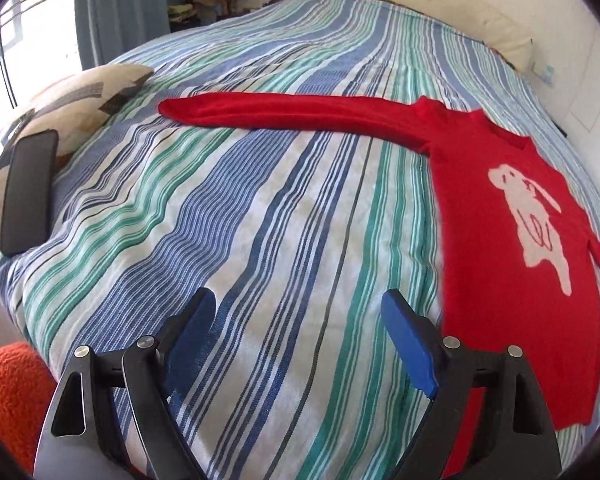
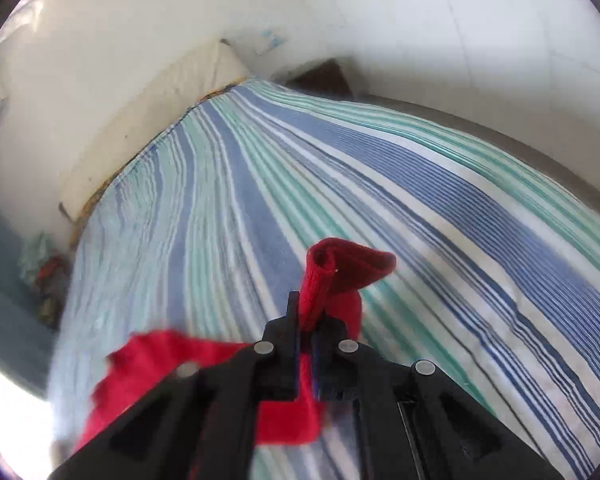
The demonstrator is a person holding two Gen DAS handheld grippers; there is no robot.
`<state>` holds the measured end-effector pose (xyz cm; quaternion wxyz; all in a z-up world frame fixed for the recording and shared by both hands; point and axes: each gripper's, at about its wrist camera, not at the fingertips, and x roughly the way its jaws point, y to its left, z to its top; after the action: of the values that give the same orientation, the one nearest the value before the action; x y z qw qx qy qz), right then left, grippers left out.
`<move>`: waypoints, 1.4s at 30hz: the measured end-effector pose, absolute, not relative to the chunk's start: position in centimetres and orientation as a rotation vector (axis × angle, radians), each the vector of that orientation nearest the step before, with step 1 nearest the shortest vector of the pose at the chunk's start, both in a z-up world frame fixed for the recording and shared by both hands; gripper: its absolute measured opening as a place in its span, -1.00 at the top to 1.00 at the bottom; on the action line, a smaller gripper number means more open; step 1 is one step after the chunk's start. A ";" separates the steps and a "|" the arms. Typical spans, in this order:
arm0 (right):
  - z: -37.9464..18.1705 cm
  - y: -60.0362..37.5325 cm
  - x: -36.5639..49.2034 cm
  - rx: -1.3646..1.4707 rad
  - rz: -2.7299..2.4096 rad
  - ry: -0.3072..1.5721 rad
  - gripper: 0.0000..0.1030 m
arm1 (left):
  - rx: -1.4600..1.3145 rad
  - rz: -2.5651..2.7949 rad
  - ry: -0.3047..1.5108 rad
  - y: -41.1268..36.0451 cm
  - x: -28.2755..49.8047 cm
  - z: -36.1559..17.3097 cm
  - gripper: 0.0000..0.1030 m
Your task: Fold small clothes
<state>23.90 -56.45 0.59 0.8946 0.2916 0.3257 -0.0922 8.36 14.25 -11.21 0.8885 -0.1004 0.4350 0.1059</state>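
Note:
A small red sweater (image 1: pixel 512 216) with a white rabbit figure lies flat on the striped bed at the right of the left wrist view. One long sleeve (image 1: pixel 284 114) stretches out to the left. My left gripper (image 1: pixel 300 312) is open and empty, hovering over bare sheet just left of the sweater's hem. In the right wrist view my right gripper (image 2: pixel 306 320) is shut on the cuff of the other red sleeve (image 2: pixel 340 268) and holds it lifted above the bed. More of the sweater (image 2: pixel 160 364) hangs blurred at lower left.
The striped blue, green and white bedsheet (image 1: pixel 228 216) covers the bed. A patterned pillow (image 1: pixel 80 96) with a black phone (image 1: pixel 28 192) on it lies at the left edge. An orange cushion (image 1: pixel 12 392) sits at lower left. White wall (image 2: pixel 120 60) borders the bed.

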 end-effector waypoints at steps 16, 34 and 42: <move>-3.3 -16.7 37.5 0.301 0.598 1.029 -0.04 | -0.334 0.240 0.894 17.5 8.1 -11.1 -0.67; -10.7 -31.8 27.1 -0.409 0.181 1.116 -0.10 | -0.294 0.260 0.918 16.7 8.7 -12.3 -0.67; -13.0 -39.0 28.7 -0.116 -0.069 1.028 -0.02 | -0.237 0.268 0.915 16.2 8.7 -12.4 -0.67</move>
<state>28.66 -39.02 -13.01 0.8686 -0.0555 0.4913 -0.0332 8.74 16.16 -12.44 0.8819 -0.1138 0.4391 0.1285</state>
